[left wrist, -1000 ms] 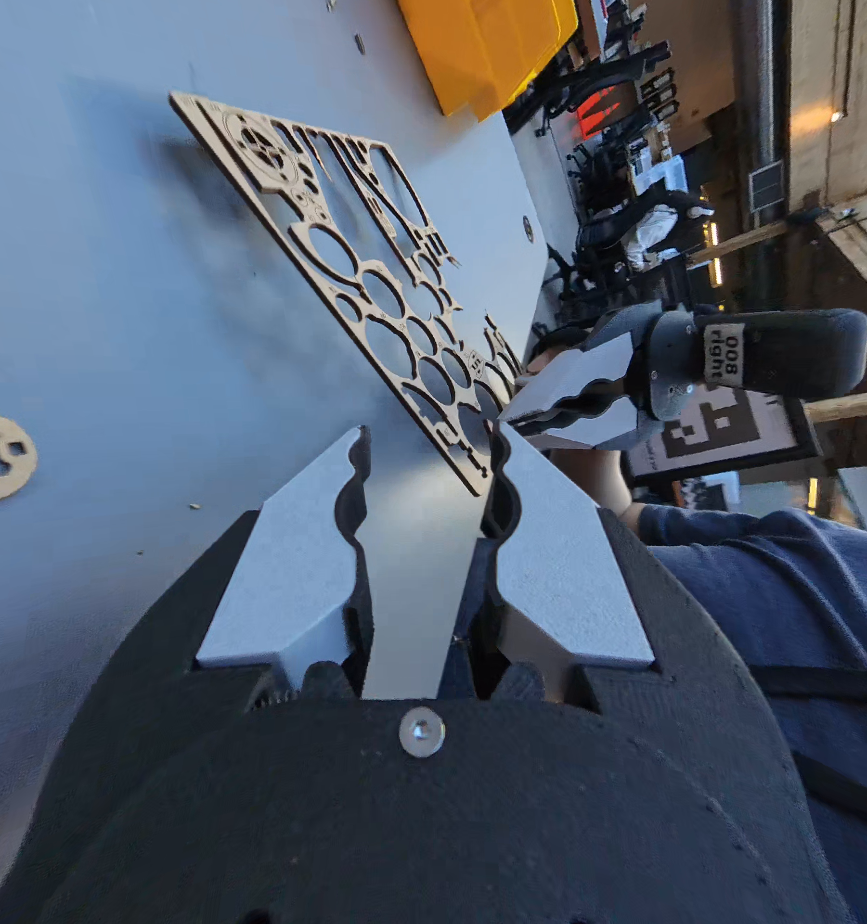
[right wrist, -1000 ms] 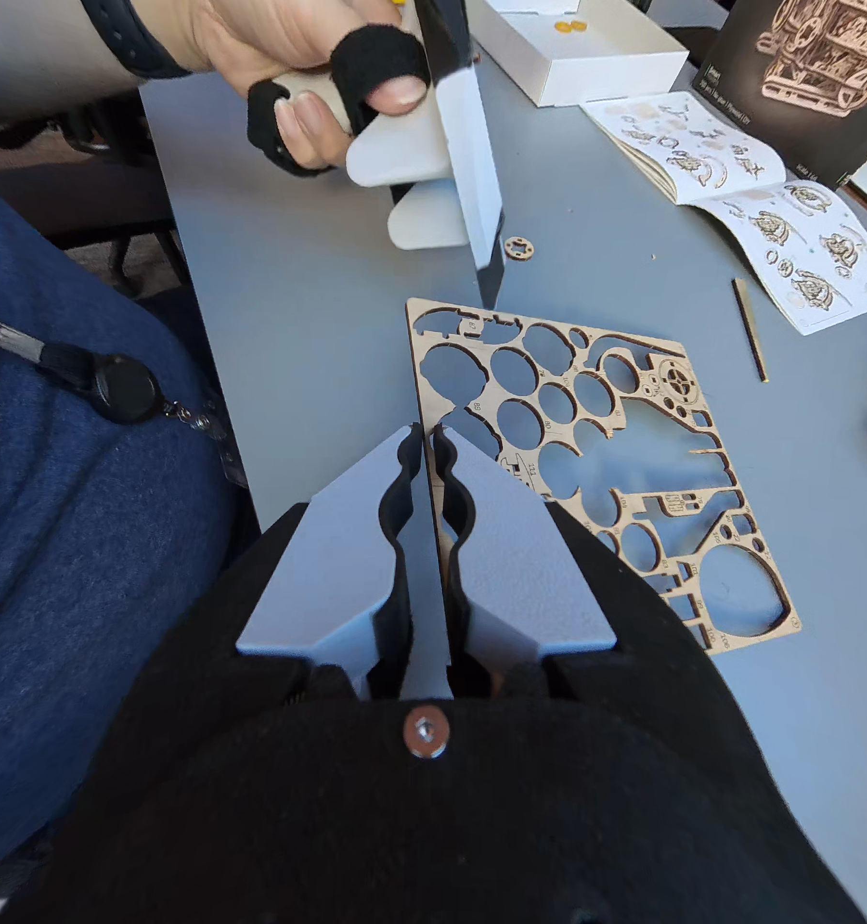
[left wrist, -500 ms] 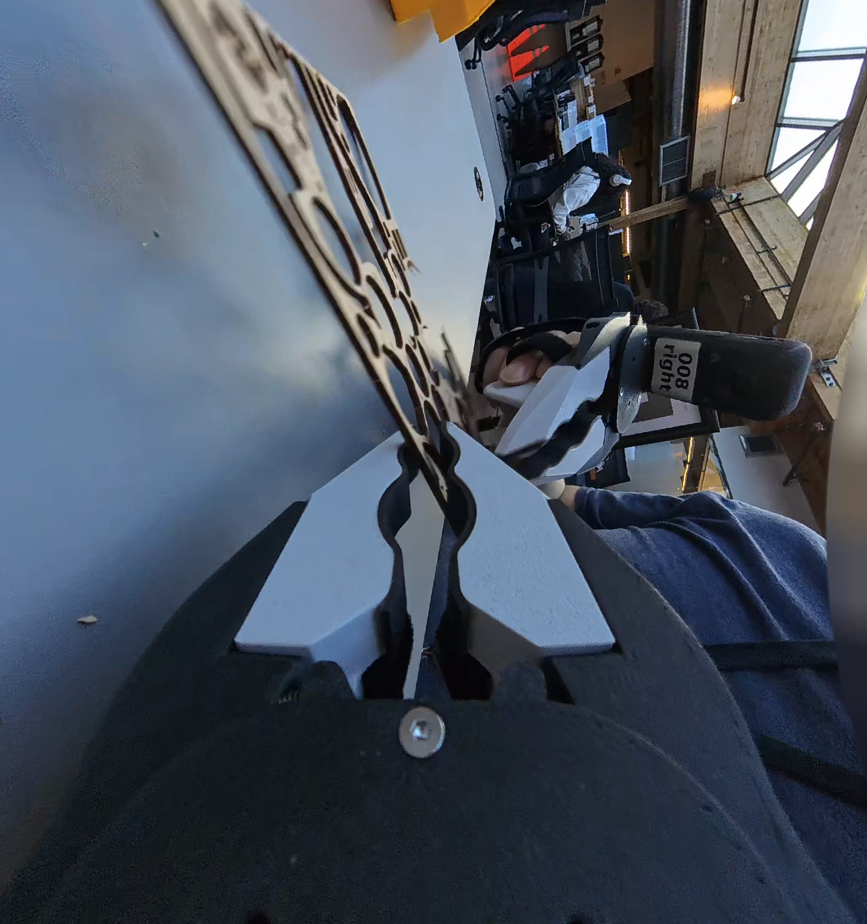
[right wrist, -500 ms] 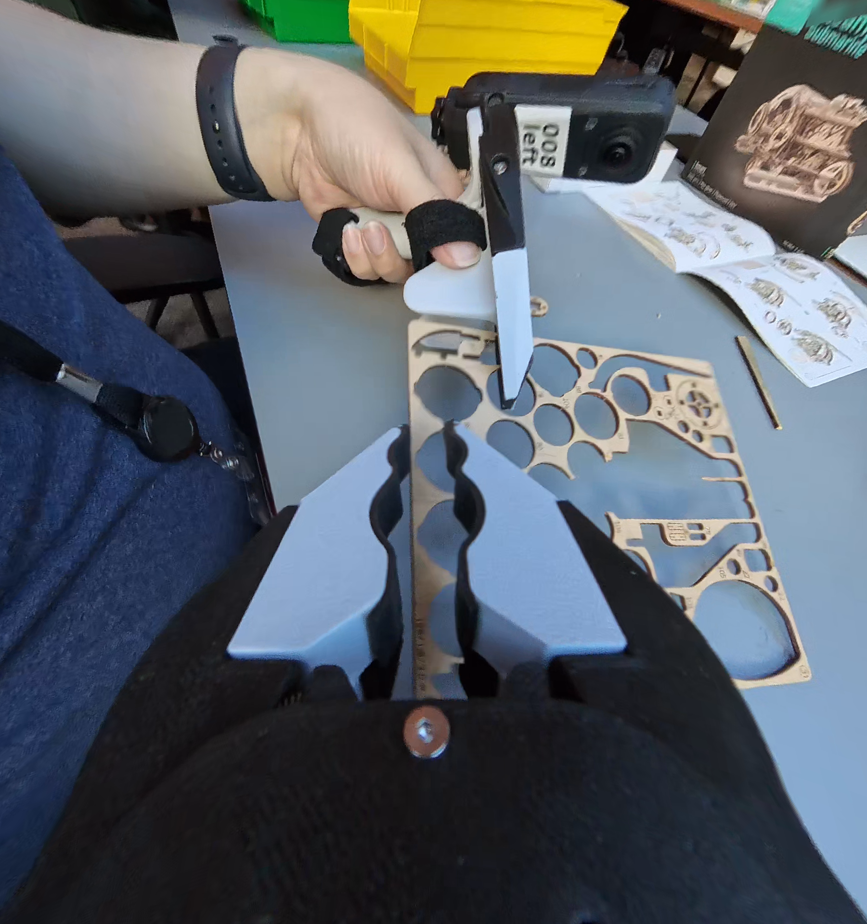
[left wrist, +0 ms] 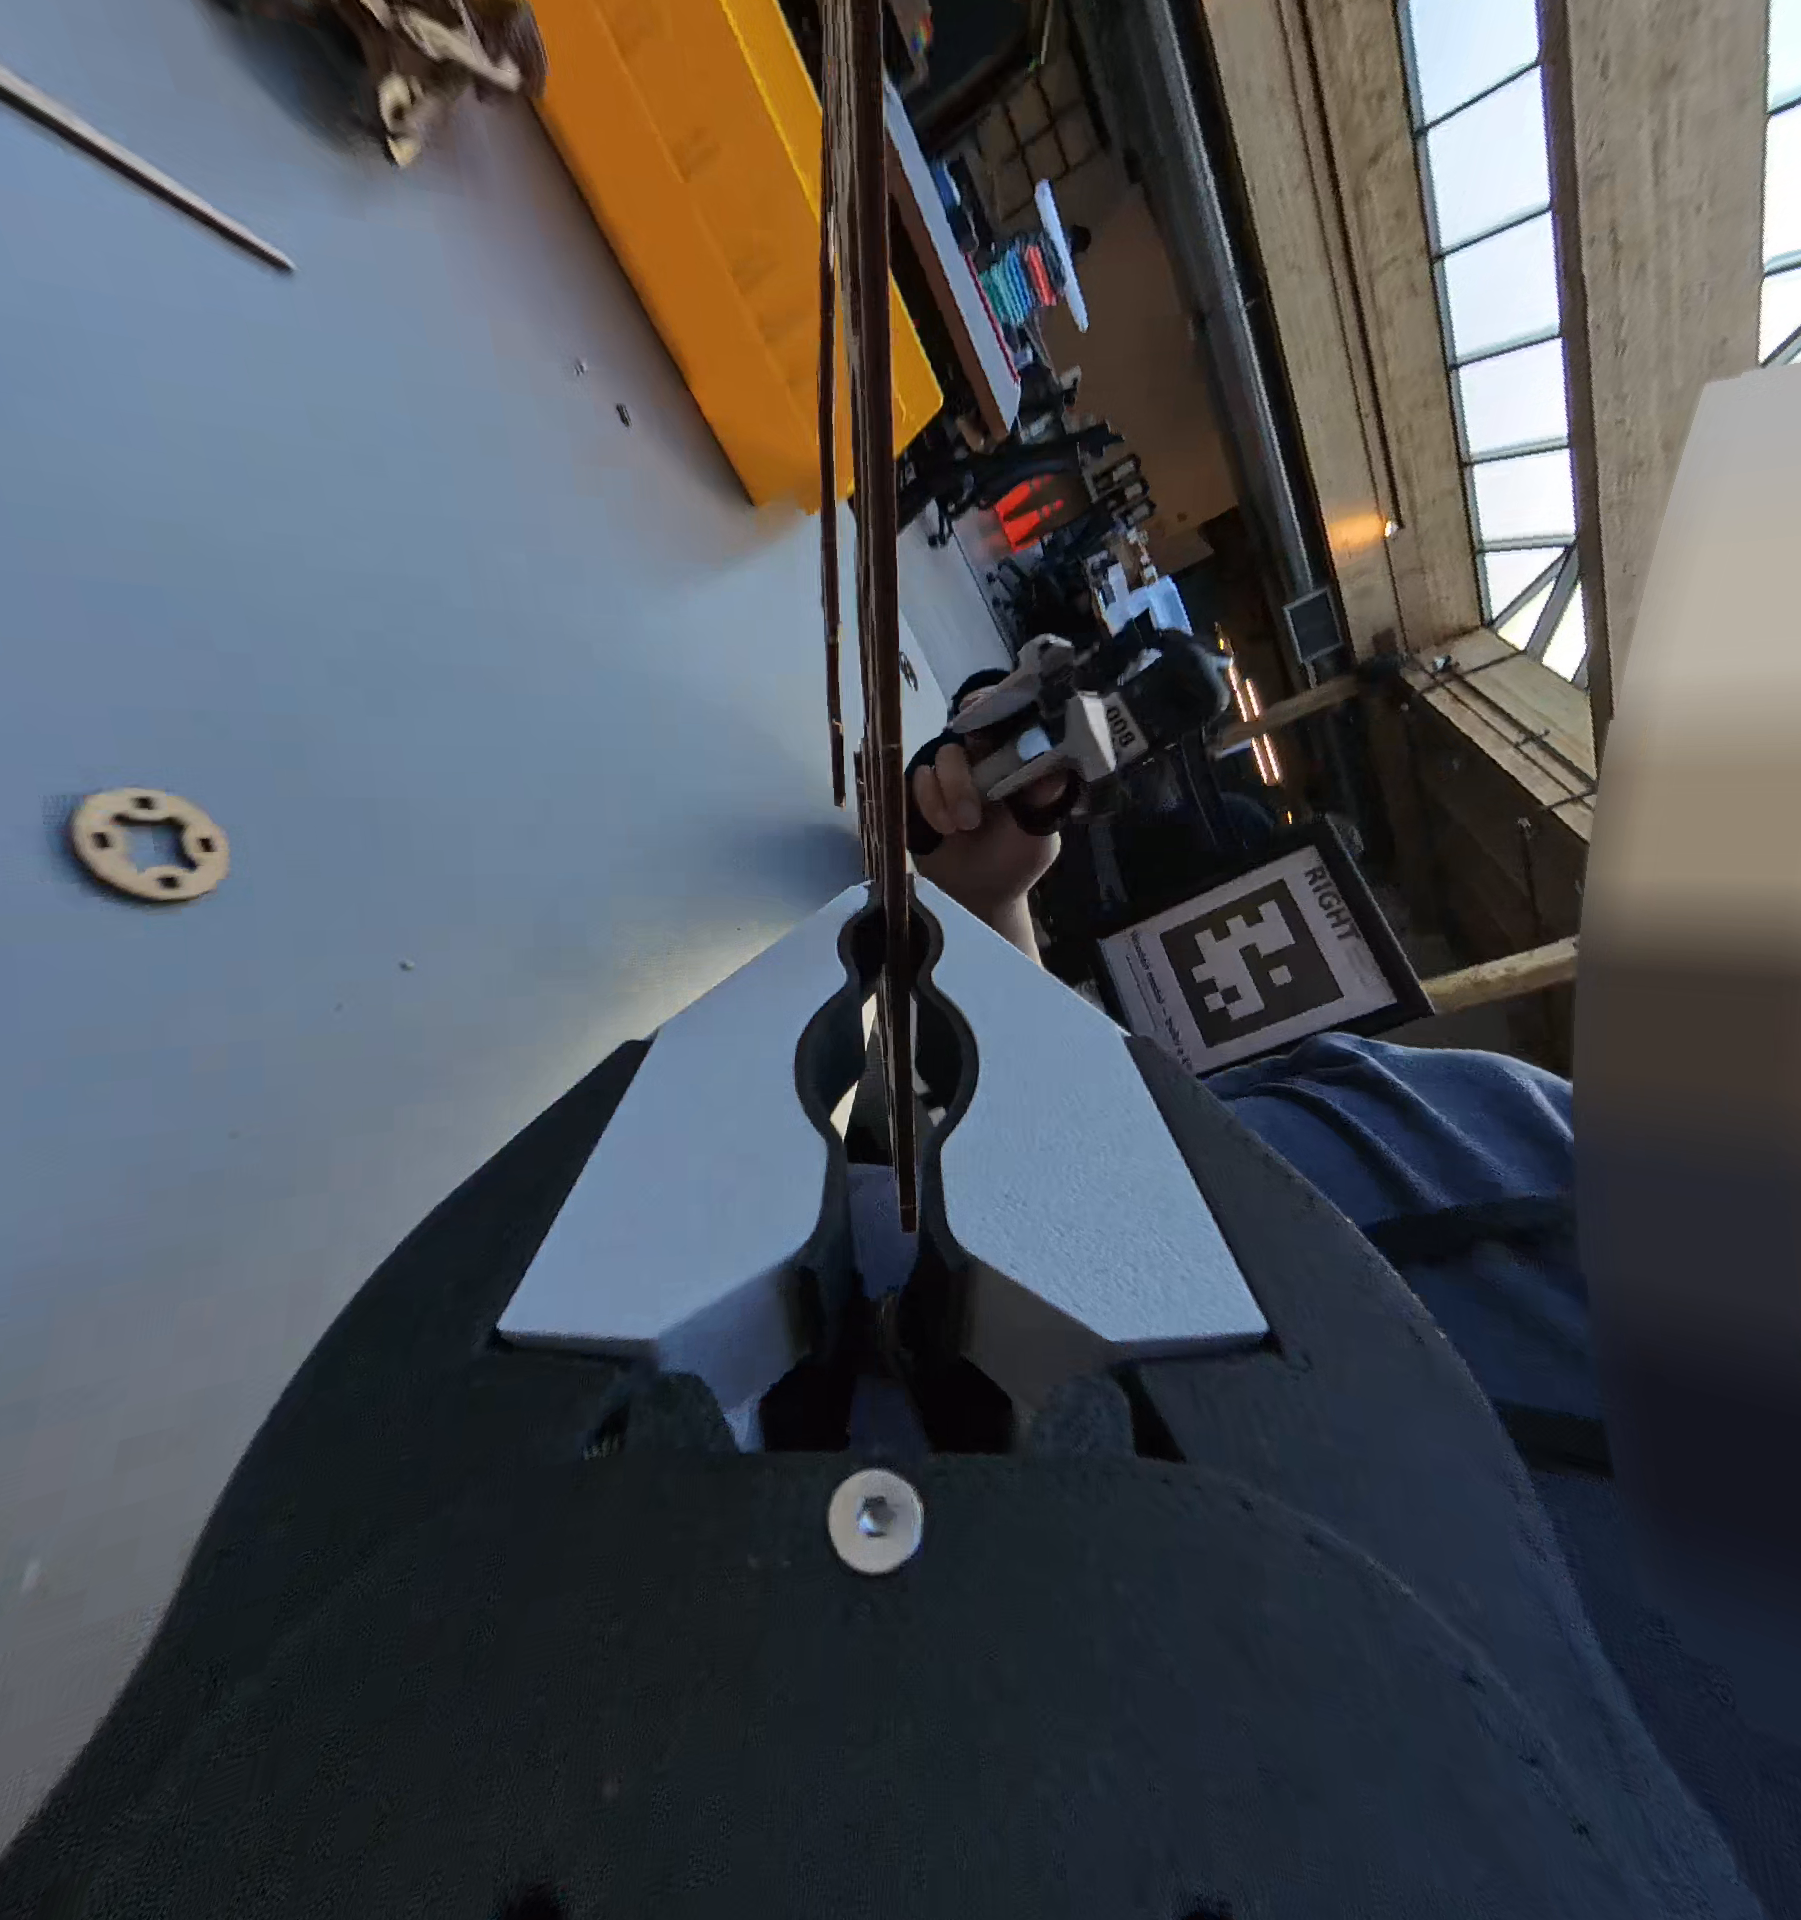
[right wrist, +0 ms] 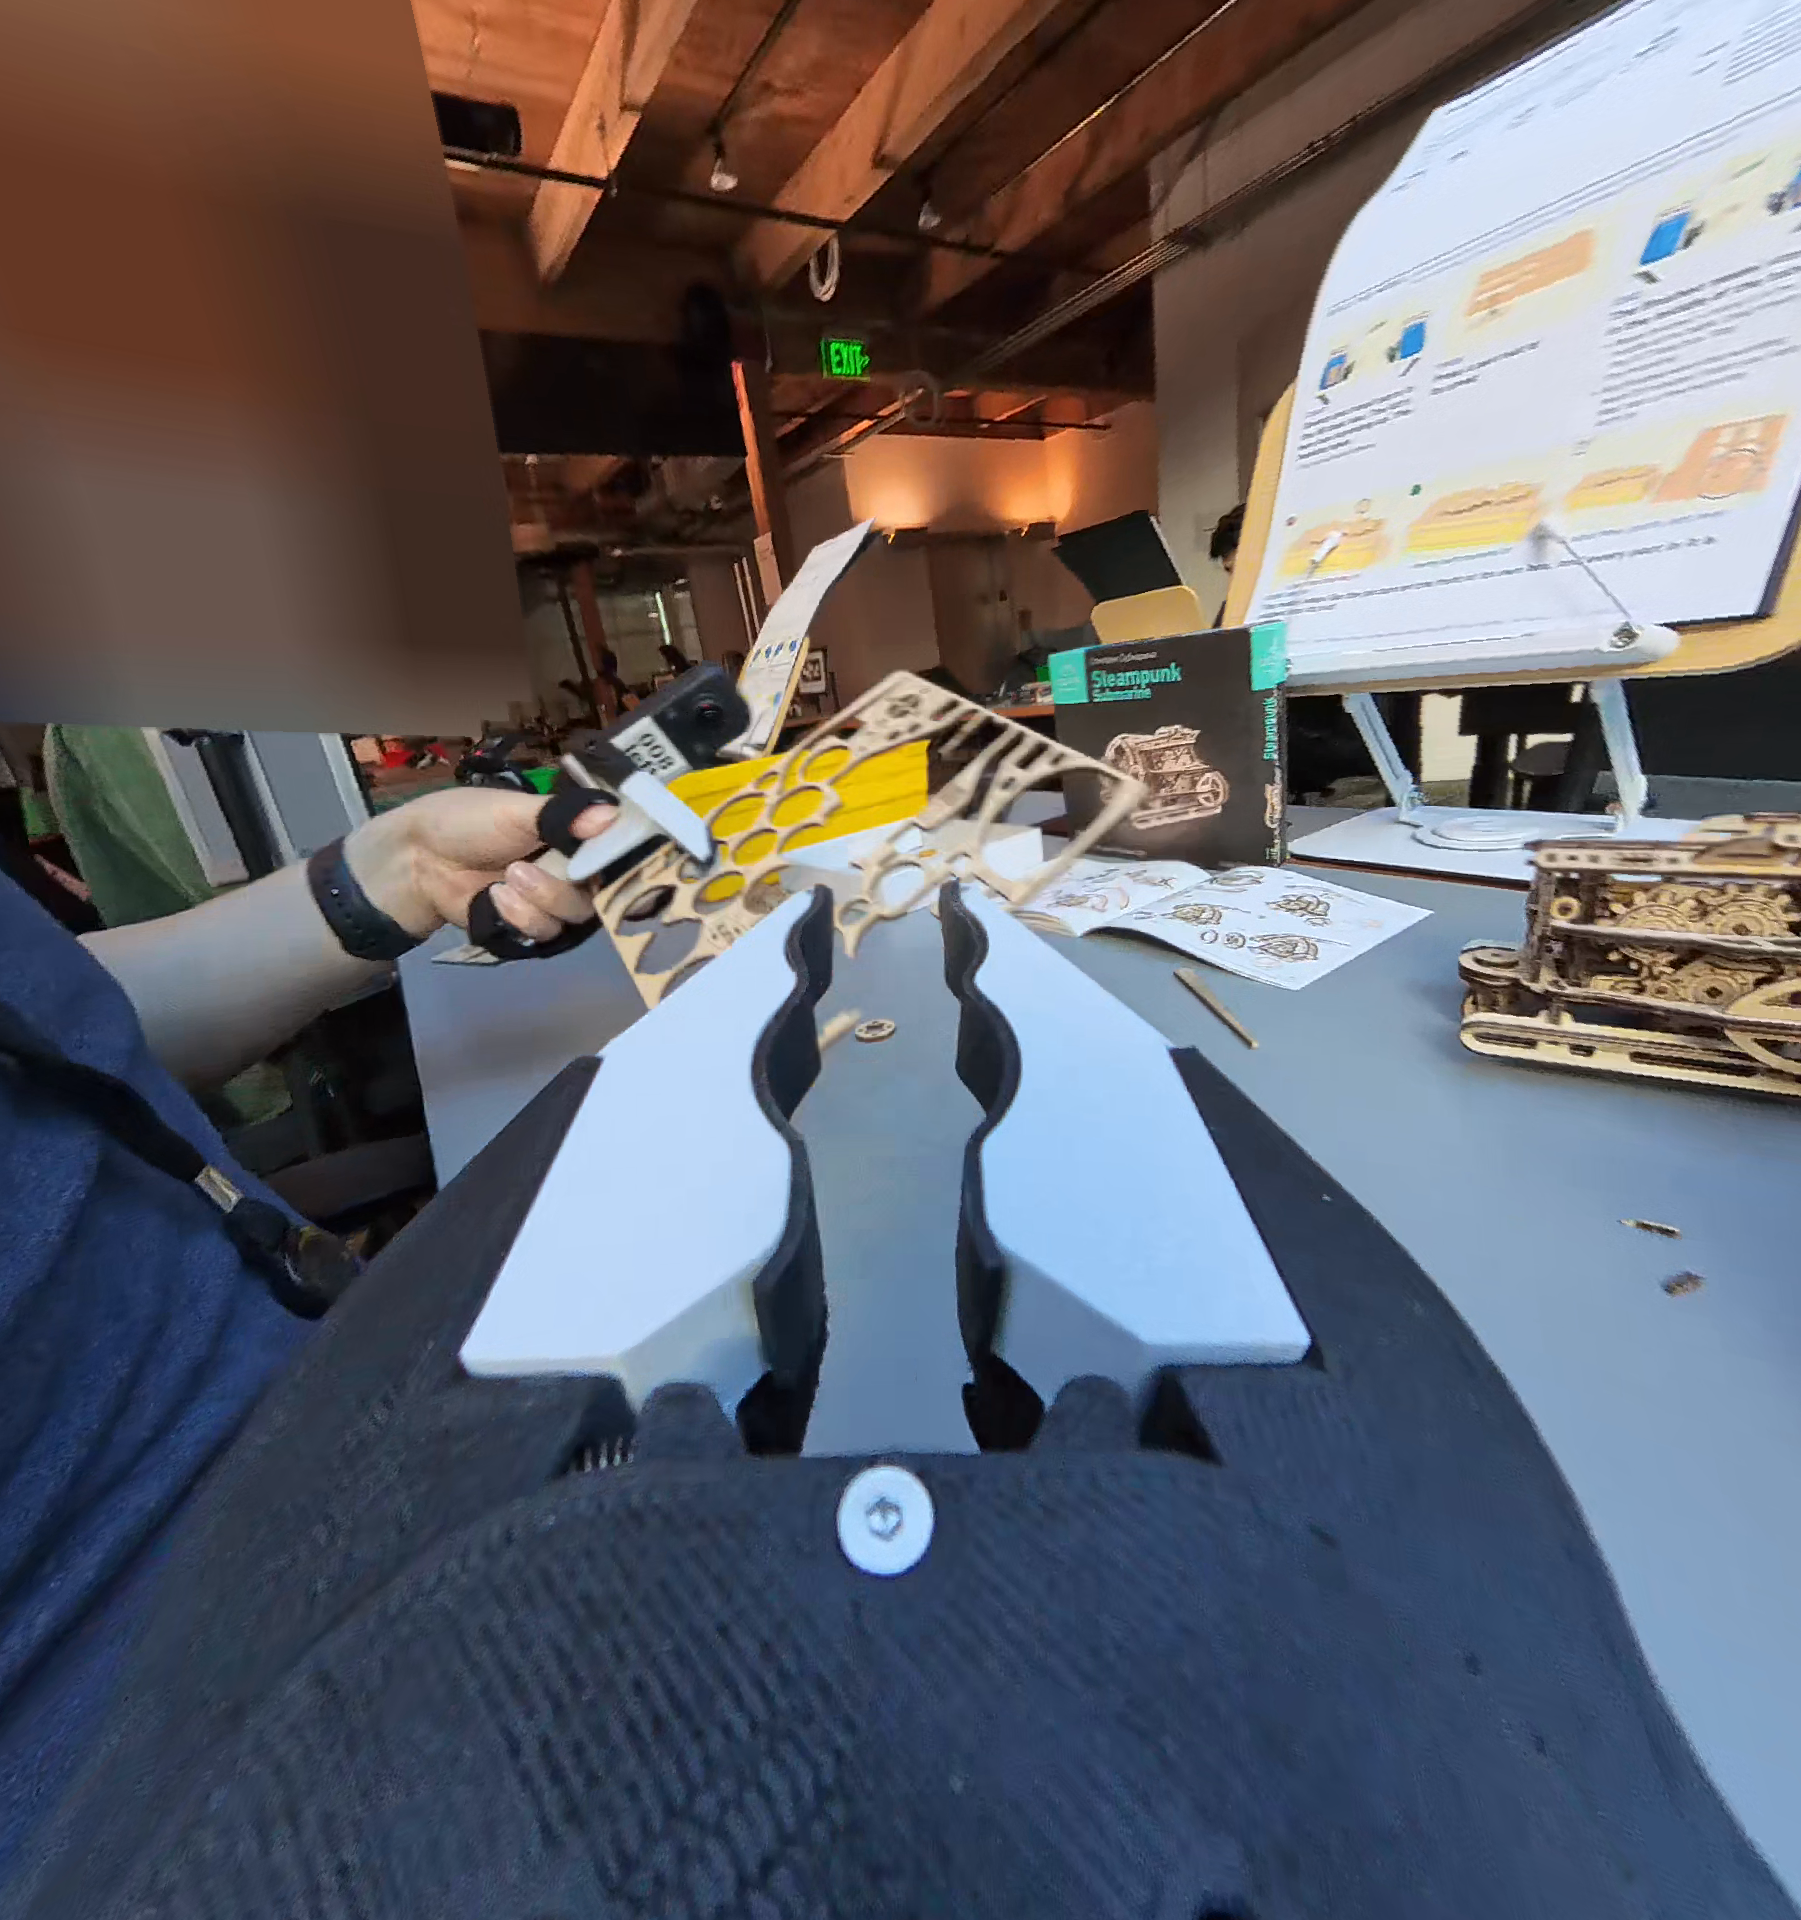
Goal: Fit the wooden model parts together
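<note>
Sheet (left wrist: pixel 880 520) edge-on, pinched in left tool (left wrist: pixel 891 914); right tool (right wrist: pixel 880 904) gapes empty.

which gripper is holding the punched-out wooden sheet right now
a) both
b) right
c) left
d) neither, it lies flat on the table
c: the left gripper is shut on the wooden sheet, holding it up off the grey table, while the right gripper stands open and empty.

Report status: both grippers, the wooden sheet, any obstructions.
Left gripper shut on flat laser-cut wooden parts sheet, lifted off grey table. Right gripper open, empty. Nothing obstructing.
</note>
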Motion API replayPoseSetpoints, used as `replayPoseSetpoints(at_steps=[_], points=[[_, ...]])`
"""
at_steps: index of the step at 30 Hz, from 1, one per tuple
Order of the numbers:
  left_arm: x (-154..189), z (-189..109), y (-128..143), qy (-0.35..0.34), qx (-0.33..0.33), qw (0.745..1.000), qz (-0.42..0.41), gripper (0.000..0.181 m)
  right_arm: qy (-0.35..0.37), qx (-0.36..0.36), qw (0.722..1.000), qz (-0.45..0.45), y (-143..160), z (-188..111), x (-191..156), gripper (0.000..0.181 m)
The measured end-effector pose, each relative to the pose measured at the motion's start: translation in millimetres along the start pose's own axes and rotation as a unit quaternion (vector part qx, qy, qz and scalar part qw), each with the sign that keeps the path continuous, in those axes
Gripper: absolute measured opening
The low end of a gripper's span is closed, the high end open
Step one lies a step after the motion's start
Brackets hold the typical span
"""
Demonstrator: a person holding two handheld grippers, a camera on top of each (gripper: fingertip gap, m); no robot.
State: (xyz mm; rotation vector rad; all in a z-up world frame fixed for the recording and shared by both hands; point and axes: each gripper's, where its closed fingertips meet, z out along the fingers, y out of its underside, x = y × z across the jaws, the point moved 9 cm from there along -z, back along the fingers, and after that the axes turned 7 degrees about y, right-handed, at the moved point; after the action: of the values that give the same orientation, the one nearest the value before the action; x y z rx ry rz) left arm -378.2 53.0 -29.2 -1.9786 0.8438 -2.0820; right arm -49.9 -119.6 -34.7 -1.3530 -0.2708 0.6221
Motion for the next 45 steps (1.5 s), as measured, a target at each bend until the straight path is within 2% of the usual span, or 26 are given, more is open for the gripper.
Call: replayPoseSetpoints(at_steps=[4, 9, 12, 15, 19, 23, 30, 34, 37, 41, 45], points=[[27.3, -101.3, 8.1, -0.043, 0.101, 0.994, 0.012, 0.000, -0.001, 0.000, 1.000, 0.020, 2.8, 1.8, 10.4, 0.019], [60.1, -222.6, 45.6, -0.149, 0.194, 0.970, 0.010, 0.000, -0.010, -0.018, 0.999, 0.026, 6.5, 15.1, 14.8, 0.019], [69.6, -271.6, 69.4, -0.187, 0.231, 0.955, 0.000, 0.000, -0.018, -0.027, 0.999, 0.028, 9.9, 26.1, 14.6, 0.019], [69.8, -302.8, 90.0, -0.195, 0.254, 0.947, -0.014, 0.000, -0.026, -0.039, 0.998, 0.029, 13.4, 37.2, 12.3, 0.019], [55.0, -330.9, 114.2, -0.201, 0.280, 0.938, -0.045, 0.000, -0.031, -0.064, 0.997, 0.026, 16.7, 48.9, 8.0, 0.019], [31.8, -345.2, 132.9, -0.187, 0.293, 0.934, -0.077, 0.000, -0.029, -0.095, 0.995, 0.010, 20.2, 57.0, 3.1, 0.019], [-0.3, -373.5, 144.8, -0.183, 0.298, 0.930, -0.117, 0.000, -0.035, -0.113, 0.993, 0.010, 26.6, 71.5, -10.9, 0.019], [-16.4, -381.8, 148.0, -0.239, 0.276, 0.921, -0.135, 0.001, -0.041, -0.129, 0.991, 0.004, 30.5, 80.2, -18.7, 0.019], [-22.1, -383.5, 147.6, -0.250, 0.286, 0.914, -0.139, 0.004, -0.047, -0.135, 0.990, 0.005, 32.5, 85.9, -22.8, 0.019], [-18.7, -384.6, 145.6, -0.308, 0.276, 0.900, -0.134, 0.012, -0.059, -0.144, 0.988, 0.005, 33.4, 92.3, -27.1, 0.019], [-7.7, -382.8, 138.8, -0.375, 0.258, 0.881, -0.126, 0.032, -0.071, -0.148, 0.986, 0.007, 33.2, 96.0, -30.2, 0.019]])
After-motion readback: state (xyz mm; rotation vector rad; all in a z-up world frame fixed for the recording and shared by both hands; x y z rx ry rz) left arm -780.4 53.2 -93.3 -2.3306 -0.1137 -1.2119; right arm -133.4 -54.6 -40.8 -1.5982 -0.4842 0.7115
